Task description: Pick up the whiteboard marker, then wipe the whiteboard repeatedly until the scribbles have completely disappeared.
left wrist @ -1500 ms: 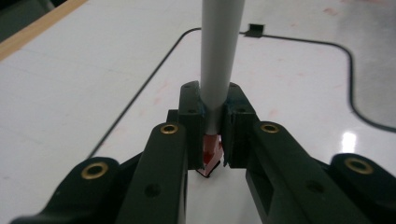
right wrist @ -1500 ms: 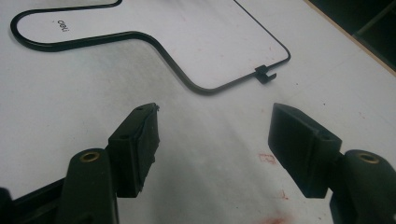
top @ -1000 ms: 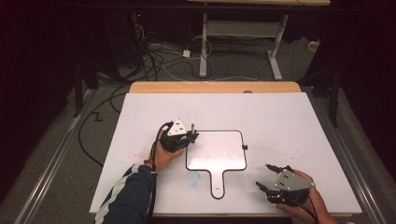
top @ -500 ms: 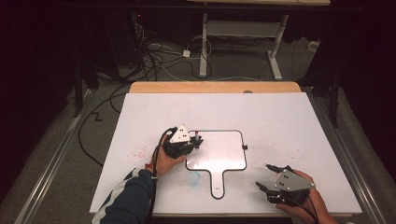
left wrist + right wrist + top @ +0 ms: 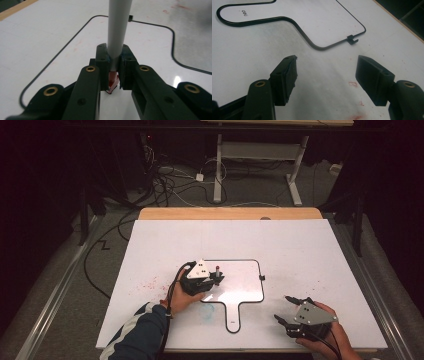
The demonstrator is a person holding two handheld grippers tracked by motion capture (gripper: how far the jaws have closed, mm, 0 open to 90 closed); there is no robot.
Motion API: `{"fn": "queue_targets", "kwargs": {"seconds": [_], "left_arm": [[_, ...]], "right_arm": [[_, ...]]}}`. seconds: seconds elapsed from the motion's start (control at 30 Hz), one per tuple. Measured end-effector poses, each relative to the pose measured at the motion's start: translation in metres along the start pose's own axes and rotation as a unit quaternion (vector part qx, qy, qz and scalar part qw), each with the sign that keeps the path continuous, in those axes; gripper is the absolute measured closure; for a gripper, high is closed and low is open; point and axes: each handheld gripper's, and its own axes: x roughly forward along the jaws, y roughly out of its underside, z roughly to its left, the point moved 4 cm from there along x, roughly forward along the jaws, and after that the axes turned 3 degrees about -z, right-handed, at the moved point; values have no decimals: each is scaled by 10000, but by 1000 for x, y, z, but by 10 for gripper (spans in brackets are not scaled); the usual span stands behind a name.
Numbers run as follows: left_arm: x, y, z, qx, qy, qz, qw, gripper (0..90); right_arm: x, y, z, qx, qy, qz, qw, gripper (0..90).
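From my station, the high view is dim at its borders — only the white table (image 5: pixel 300 250) is lit, from overhead. Glare streaks the small whiteboard (image 5: pixel 155 52) in the left gripper view — nearest jaws soft, grain throughout.

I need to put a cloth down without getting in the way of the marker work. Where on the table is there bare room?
The widest free patch is the far half of the white table sheet, beyond the handled whiteboard. The far left corner is bare too. It is crowded near the left gripper holding the marker, and around the right gripper.
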Motion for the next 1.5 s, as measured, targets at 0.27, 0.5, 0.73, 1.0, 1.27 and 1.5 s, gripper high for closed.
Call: {"fn": "queue_targets", "kwargs": {"seconds": [0.27,0.5,0.73,1.0,1.27,1.5], "left_arm": [[-1,0,-11,23,83,-5,10000,786],[-1,-2,-16,190,96,83,9997,786],[-6,1,-4,212,-167,163,9995,786],[-5,0,-2,163,-171,171,9996,786],[4,-11,-15,118,107,261,9995,785],[16,-32,-34,147,382,215,9989,784]], "right_arm": [[3,-3,-3,27,35,0,10000,345],[4,-5,-3,-13,29,-15,10000,345],[3,-4,-3,5,49,-26,10000,345],[2,-6,-3,71,21,-78,9999,345],[0,-14,-10,559,-96,-422,9975,356],[-4,-46,-15,932,-324,-1023,9898,372]]}}
